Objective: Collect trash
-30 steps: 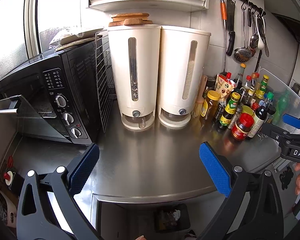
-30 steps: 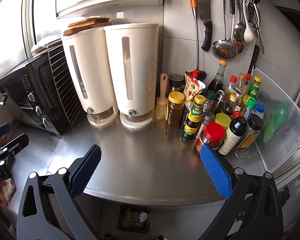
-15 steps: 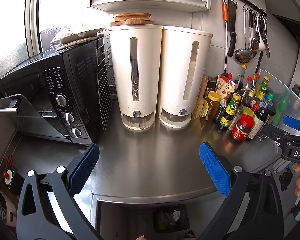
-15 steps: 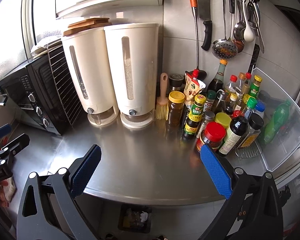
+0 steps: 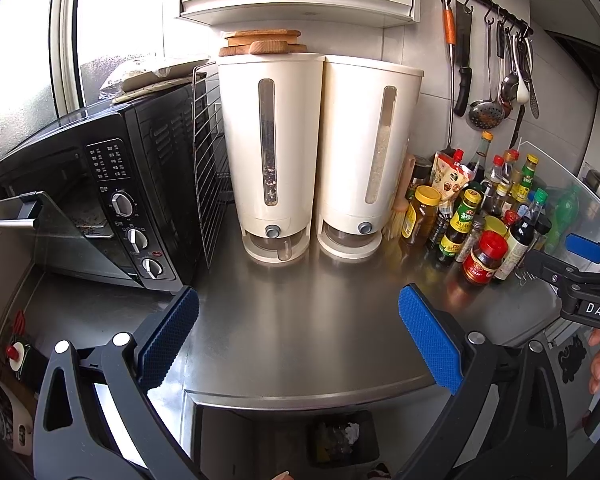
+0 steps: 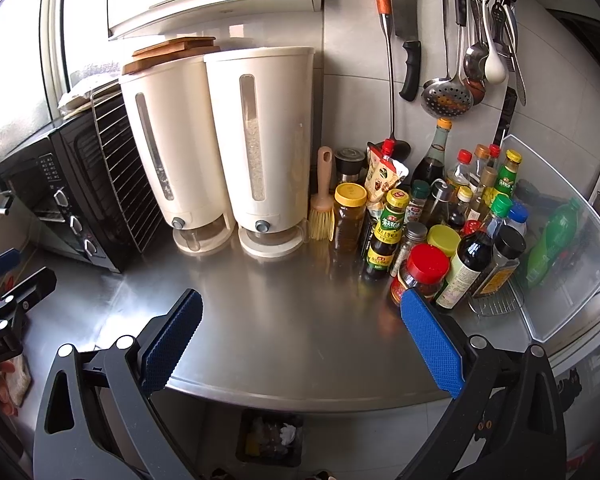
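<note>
Both my left claw [image 5: 296,340] and right claw [image 6: 300,340] hang spread and empty over the steel table [image 6: 284,308]. The only trash I see sits in the bin [image 6: 270,438] on the floor at 6 o'clock. Sweeping toward 2 o'clock could topple the crowded bottles [image 6: 424,272].
</note>
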`<move>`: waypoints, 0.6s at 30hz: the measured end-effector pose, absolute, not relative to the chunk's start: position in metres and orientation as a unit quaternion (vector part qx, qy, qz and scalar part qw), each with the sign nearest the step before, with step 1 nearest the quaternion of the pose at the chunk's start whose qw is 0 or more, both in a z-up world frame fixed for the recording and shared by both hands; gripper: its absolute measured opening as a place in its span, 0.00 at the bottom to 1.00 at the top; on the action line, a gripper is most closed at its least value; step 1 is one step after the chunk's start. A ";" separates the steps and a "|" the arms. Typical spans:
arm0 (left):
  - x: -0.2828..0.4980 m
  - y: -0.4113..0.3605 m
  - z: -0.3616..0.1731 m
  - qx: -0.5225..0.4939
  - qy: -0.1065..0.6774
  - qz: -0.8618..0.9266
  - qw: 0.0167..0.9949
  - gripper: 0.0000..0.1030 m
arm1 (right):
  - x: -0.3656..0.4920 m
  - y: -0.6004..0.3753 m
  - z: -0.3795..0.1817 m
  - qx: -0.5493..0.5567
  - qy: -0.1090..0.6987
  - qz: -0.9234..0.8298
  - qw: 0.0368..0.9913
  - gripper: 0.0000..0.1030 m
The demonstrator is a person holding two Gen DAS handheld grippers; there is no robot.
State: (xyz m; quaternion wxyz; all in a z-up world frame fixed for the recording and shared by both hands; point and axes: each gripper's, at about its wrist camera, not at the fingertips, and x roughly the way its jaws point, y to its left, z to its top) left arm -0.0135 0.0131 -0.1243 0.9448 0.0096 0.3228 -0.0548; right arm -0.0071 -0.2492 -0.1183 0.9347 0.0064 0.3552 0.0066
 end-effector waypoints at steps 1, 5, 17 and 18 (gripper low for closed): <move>-0.013 0.012 -0.123 0.010 0.322 -0.055 0.945 0.92 | -0.007 -0.249 -0.118 0.006 0.355 0.007 0.935 0.97; -0.014 0.012 -0.121 0.011 0.318 -0.053 0.946 0.92 | -0.007 -0.250 -0.118 0.007 0.354 0.004 0.935 0.97; -0.015 0.011 -0.120 0.014 0.316 -0.051 0.947 0.92 | -0.007 -0.250 -0.118 0.012 0.354 -0.003 0.935 0.97; -0.015 0.011 -0.120 0.014 0.316 -0.051 0.947 0.92 | -0.008 -0.250 -0.117 0.012 0.354 -0.004 0.935 0.97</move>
